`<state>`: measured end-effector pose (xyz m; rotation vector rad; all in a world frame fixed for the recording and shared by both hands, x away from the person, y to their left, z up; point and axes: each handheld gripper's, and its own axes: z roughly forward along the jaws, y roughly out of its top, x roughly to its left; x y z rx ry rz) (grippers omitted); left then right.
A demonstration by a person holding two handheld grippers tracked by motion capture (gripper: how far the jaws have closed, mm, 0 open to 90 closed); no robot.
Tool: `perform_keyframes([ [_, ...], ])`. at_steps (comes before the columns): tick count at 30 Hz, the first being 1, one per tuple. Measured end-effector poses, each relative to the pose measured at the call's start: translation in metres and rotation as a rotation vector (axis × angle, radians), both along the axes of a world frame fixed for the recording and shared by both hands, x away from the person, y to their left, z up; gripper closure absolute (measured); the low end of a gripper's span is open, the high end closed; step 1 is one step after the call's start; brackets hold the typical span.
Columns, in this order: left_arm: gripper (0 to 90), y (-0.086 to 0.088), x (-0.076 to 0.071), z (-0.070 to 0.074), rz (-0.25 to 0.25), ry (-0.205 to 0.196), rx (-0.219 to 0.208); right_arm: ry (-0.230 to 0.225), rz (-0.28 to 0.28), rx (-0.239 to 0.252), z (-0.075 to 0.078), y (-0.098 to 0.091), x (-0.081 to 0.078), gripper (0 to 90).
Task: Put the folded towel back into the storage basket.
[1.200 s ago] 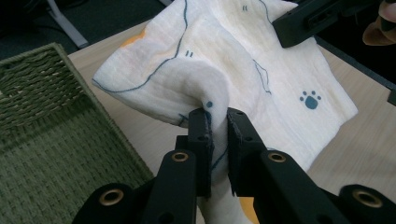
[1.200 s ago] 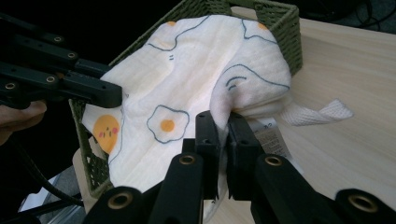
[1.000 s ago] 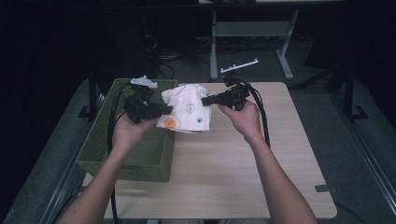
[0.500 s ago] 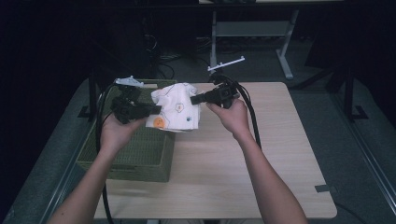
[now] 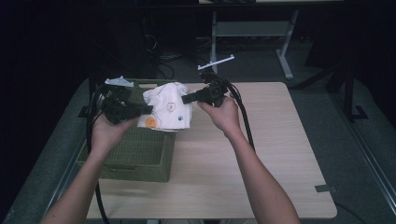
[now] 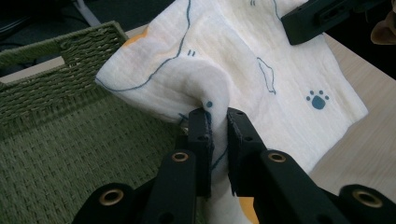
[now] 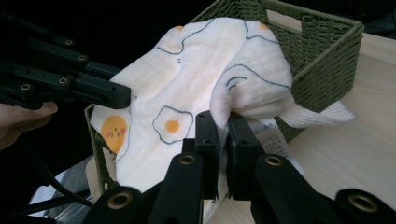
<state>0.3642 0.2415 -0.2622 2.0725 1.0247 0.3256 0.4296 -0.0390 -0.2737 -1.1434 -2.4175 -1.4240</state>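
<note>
So both grippers are pinching the same thing here: a white cotton cloth printed with fried eggs, orange faces and a blue paw, held up in the air between them, over the 3 o'clock edge of the green woven rectangular basket. The left gripper has its two black jaws closed tight on a fold of the cloth, with fabric bulging out above them. The right gripper has its jaws squeezed on another bunched bit, right next to a white care label hanging off the cloth.

From the high view, the left gripper sits at about 9 o'clock of the cloth and the right one at about 2 o'clock, each held in a hand. The basket sits on the 9 o'clock side of the light wooden table, and the cloth covers its far right corner. Something small and white rests at the basket's far rim, can't tell what. Black cables loop down past the forearms. A white bar-shaped thing lies on the dark floor past the table at 12 o'clock.
</note>
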Motion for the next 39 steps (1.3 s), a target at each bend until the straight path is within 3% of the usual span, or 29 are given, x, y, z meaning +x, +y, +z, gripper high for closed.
perform_keyframes([
  [24,81.9,0.026,-0.004,0.0,0.028,-0.001,0.012,0.005,0.028,0.015,-0.002,0.028,0.003,84.7],
  [39,81.9,0.045,-0.005,-0.008,0.056,0.015,0.006,0.012,0.05,0.015,-0.008,0.05,0.006,84.7],
])
